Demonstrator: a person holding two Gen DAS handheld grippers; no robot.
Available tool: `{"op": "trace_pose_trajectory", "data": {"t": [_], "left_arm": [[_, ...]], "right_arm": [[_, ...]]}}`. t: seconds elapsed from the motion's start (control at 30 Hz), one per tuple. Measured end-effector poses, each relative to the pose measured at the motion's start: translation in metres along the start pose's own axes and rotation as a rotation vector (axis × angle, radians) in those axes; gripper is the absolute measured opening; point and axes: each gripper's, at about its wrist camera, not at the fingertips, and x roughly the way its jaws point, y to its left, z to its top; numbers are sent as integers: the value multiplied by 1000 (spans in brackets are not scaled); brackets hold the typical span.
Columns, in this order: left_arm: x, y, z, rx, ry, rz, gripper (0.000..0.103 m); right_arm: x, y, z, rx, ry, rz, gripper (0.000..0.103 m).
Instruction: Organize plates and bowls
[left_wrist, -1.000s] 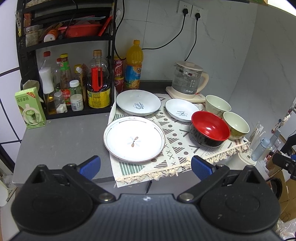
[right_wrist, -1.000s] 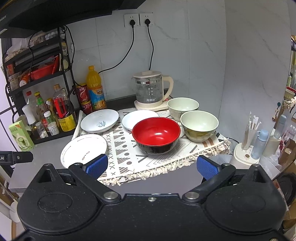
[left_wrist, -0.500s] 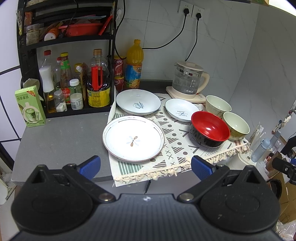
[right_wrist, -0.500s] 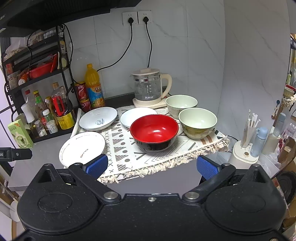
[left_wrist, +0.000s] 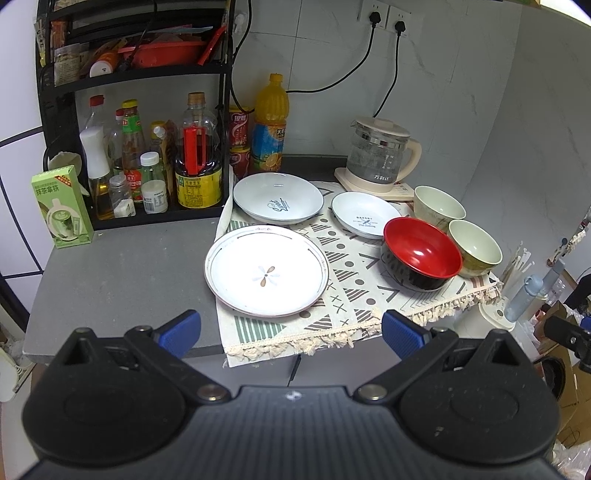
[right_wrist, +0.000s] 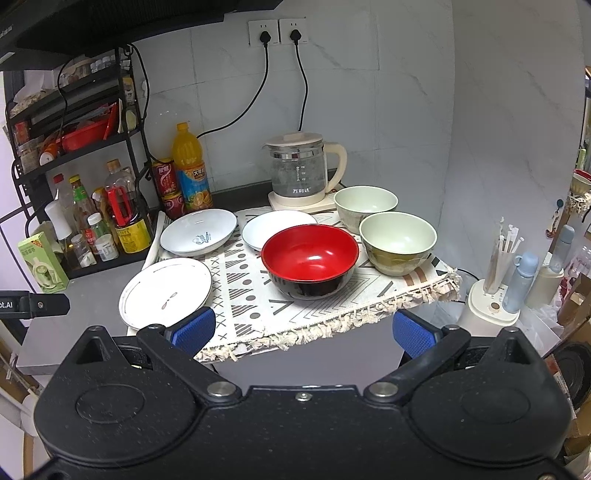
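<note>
Three white plates lie on a patterned cloth (left_wrist: 354, 295): a large flat plate (left_wrist: 266, 271) at the front left, a deep plate (left_wrist: 279, 197) behind it, and a small plate (left_wrist: 364, 216) to the right. A red-and-black bowl (left_wrist: 421, 258) sits in front of two pale green bowls (left_wrist: 474, 247) (left_wrist: 437, 206). My left gripper (left_wrist: 291, 332) hangs open before the counter edge, empty. The right gripper (right_wrist: 303, 330) is open too, short of the red bowl (right_wrist: 310, 258), with the large plate (right_wrist: 166, 290) to its left.
A black rack (left_wrist: 140, 110) with bottles and jars stands at the back left, a green carton (left_wrist: 61, 206) beside it. A glass kettle (left_wrist: 380, 157), an orange juice bottle (left_wrist: 271, 122) and red cans (left_wrist: 240, 140) line the wall. A utensil holder (right_wrist: 495, 291) stands off the counter's right.
Both grippers have drifted slightly; the scene has shifted a little in each view. No dish has moved and both grippers stay open.
</note>
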Motion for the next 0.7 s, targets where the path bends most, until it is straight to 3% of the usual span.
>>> {"op": "trace_pose_trajectory", "data": {"t": [0.7], "left_arm": [[3, -17, -3, -51, 40, 40, 103]], "right_arm": [[4, -9, 9, -73, 5, 96, 103]]}}
